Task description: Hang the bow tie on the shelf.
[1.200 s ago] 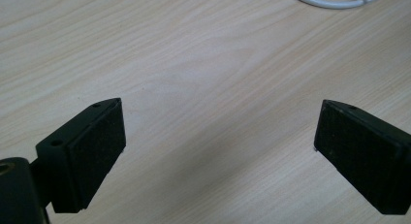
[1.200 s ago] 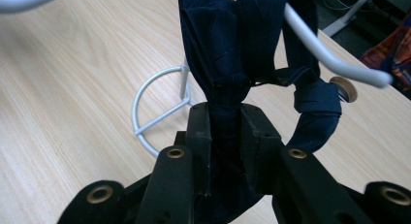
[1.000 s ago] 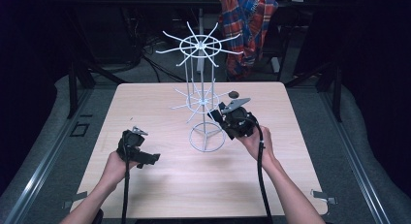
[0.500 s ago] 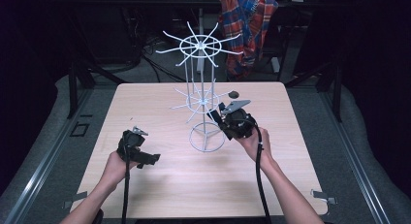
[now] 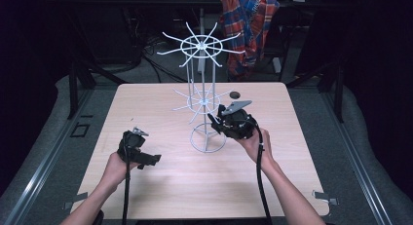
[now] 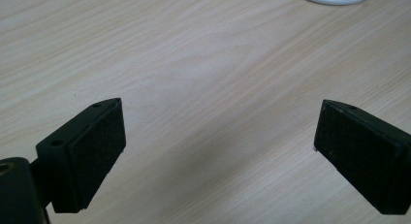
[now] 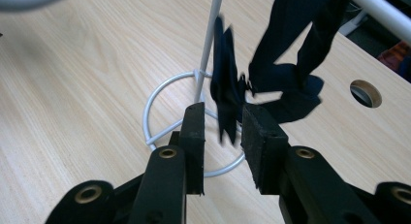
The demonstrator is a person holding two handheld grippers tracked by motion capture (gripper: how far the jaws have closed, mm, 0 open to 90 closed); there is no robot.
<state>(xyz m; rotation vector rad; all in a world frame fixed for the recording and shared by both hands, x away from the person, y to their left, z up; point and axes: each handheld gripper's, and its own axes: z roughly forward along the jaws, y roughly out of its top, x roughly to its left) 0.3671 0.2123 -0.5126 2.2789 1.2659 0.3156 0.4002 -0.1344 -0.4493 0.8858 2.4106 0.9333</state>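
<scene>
Nothing has shifted: right claw (image 7: 222, 129) stays narrowly parted around dark cloth (image 7: 228, 95) beside the white rack (image 5: 200, 96); left claw (image 6: 218, 151) gapes wide over the counter (image 6: 203, 64).

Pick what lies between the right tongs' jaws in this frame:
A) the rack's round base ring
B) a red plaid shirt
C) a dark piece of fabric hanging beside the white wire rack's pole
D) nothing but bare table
C: in the right gripper view, the right tongs have their jaws on either side of a dark fabric piece that hangs next to the pole of the white wire rack, a gap left on each side.
</scene>
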